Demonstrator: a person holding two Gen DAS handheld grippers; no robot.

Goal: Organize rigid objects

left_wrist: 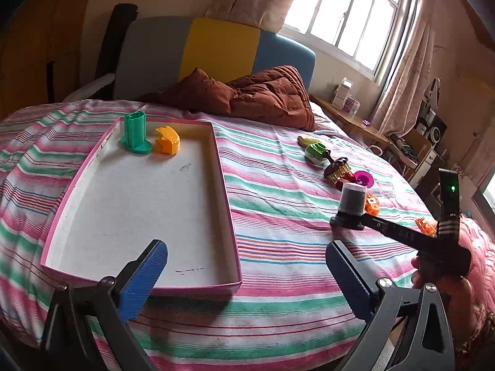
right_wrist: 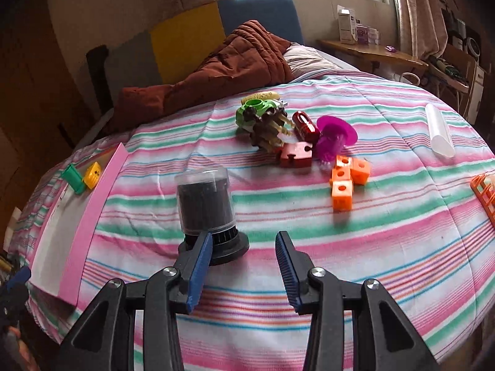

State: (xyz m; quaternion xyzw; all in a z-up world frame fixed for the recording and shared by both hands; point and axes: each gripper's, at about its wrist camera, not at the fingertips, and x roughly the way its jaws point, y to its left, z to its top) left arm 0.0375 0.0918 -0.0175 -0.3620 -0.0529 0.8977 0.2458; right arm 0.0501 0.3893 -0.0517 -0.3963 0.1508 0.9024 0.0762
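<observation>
The pink-rimmed tray [left_wrist: 227, 191] lies on the striped bed and holds a green tower toy [left_wrist: 135, 133] and a yellow-orange piece [left_wrist: 168, 140]. My left gripper [left_wrist: 247, 278] hovers open over the tray's near corner, with nothing between its blue pads. A black cylinder with a clear cap [right_wrist: 205, 207] stands on the cover on a round black base. My right gripper [right_wrist: 244, 267] is open just in front of it. Its left pad [right_wrist: 201, 269] overlaps the base and the right pad stands clear. From the left wrist view the cylinder [left_wrist: 351, 198] sits at the tip of the right gripper's finger.
Loose toys lie beyond the cylinder: a green piece [right_wrist: 253, 111], a red capsule [right_wrist: 306, 126], a magenta disc [right_wrist: 335, 136], a red puzzle piece [right_wrist: 295, 153], orange cubes [right_wrist: 346, 179], a clear tube [right_wrist: 439, 133] and an orange grid [right_wrist: 484, 194]. A brown quilt [left_wrist: 266, 92] is bunched by the headboard.
</observation>
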